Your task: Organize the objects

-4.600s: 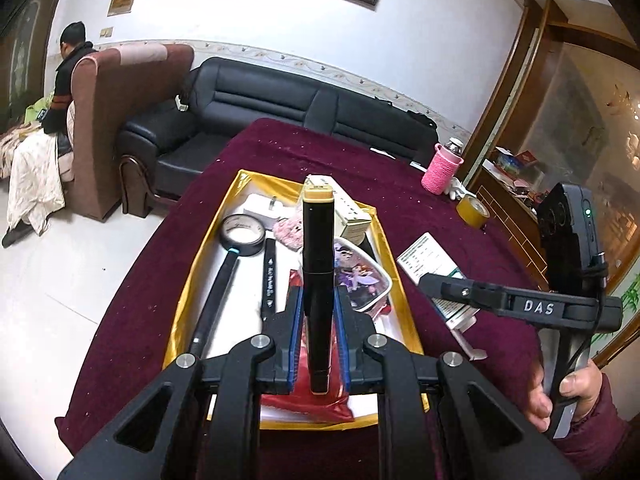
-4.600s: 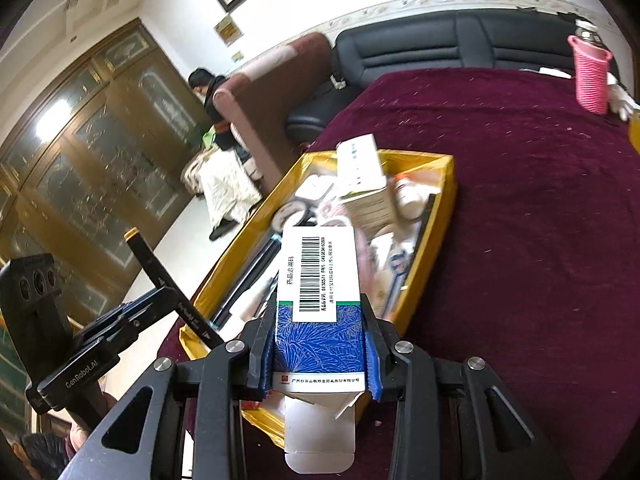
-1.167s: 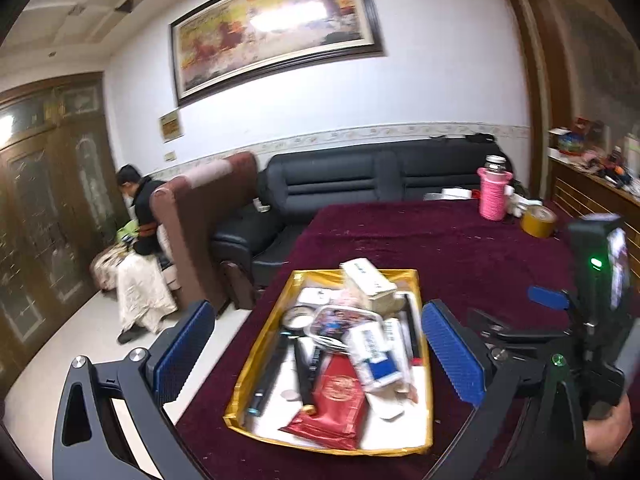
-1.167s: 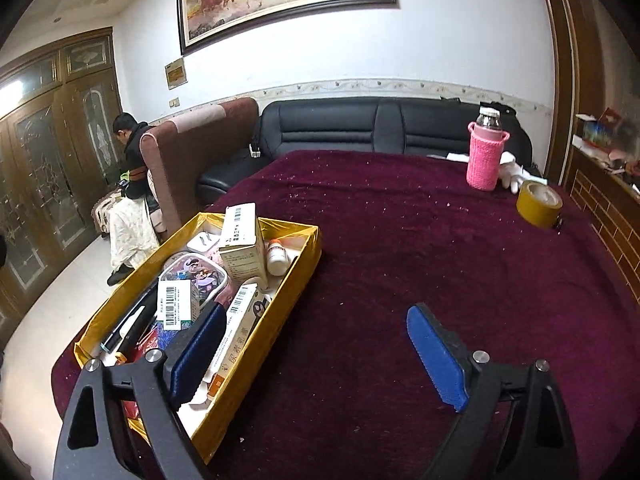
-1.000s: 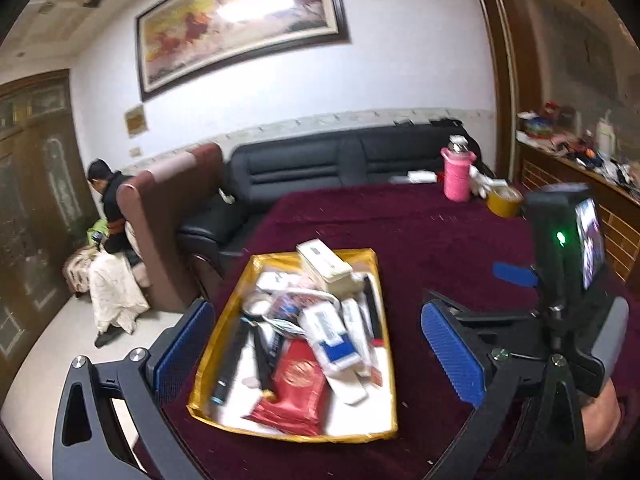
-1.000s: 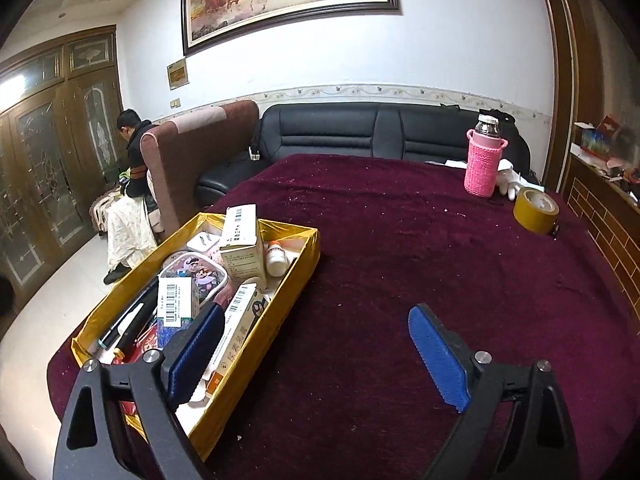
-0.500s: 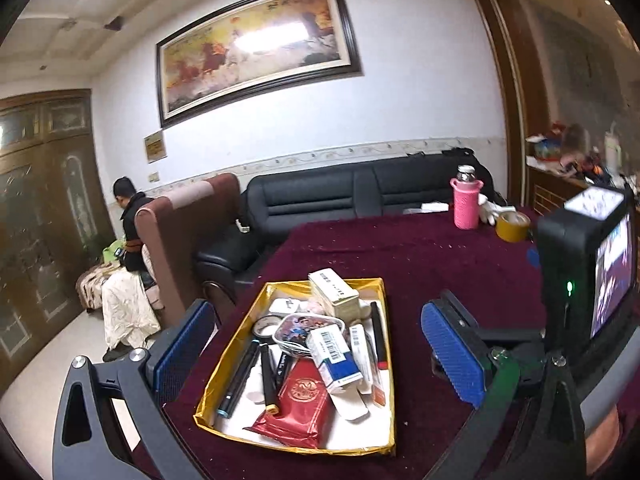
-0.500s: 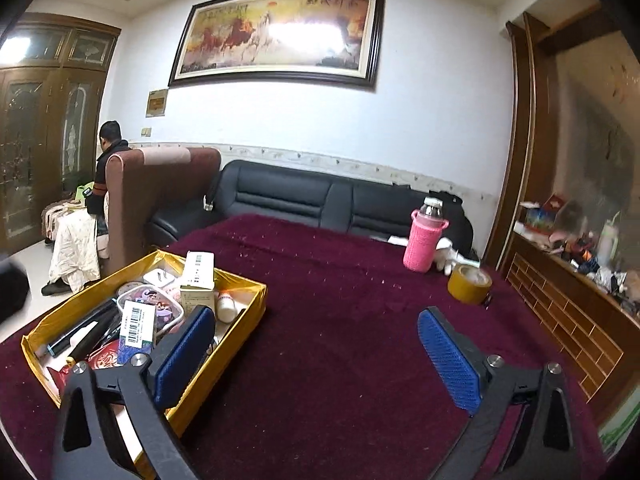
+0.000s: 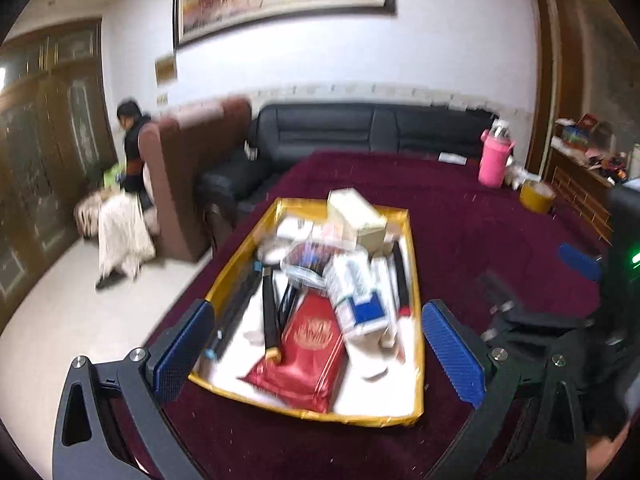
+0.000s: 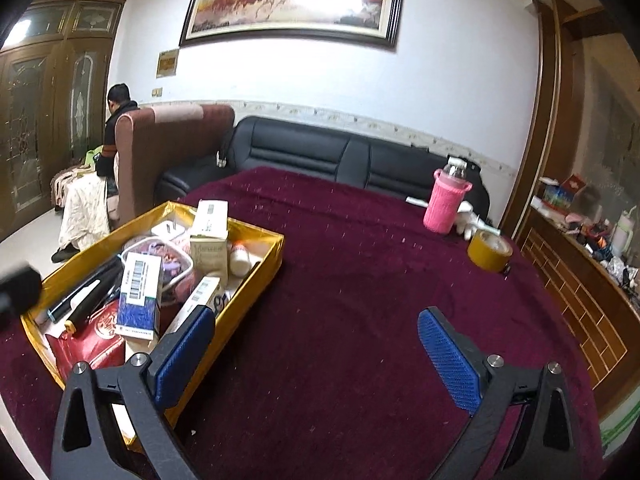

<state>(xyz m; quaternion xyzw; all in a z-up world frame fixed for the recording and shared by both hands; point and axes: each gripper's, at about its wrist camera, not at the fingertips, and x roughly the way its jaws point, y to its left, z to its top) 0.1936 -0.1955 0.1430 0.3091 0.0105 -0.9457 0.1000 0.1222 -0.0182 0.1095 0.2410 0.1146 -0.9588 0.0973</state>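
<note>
My left gripper and right gripper both stand wide open and hold nothing. The objects lie together in the gold tray at ten o'clock on the worktop. I judge the sorting finished; next only pull back.

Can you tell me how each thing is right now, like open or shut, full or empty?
Left tongs: open, holding nothing.
Right tongs: open, holding nothing.
Gold tray: full of things.
Blue-and-white box: in the tray, leaning.
Pink bottle: upright.
Tape roll: lying flat.
</note>
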